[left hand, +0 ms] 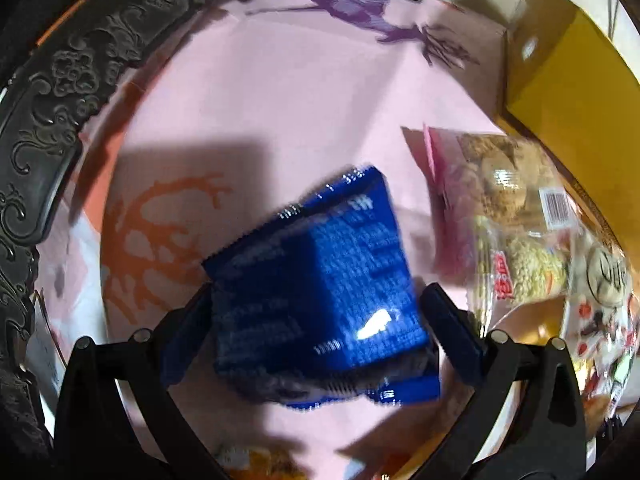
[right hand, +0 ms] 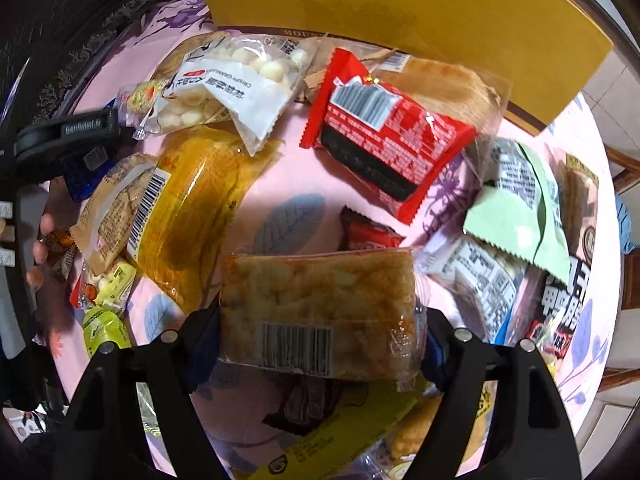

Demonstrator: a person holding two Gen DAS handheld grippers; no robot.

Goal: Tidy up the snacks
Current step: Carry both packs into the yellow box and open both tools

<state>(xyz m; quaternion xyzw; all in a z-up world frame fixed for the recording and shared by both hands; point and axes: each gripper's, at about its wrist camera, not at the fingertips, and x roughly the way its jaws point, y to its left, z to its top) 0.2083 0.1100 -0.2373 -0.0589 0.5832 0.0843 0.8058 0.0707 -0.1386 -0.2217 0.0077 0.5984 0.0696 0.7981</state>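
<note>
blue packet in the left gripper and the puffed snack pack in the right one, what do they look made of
Blue packet: looks like glossy plastic or foil film; it shows a bright glare spot and a serrated sealed edge.

Puffed snack pack: clear, shiny plastic film, since the golden pieces show through it and it carries a printed barcode label.

Exact film type cannot be told from the look.

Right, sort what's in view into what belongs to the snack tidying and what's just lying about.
Part of the job:
- blue packet, between the left gripper's fingers
- clear pack of golden crispy snack, between the right gripper's fingers
- red wrapper
- white bag of puffed balls
- pale green packet

Just lying about:
- pink tablecloth
- yellow box
- carved dark furniture
</note>
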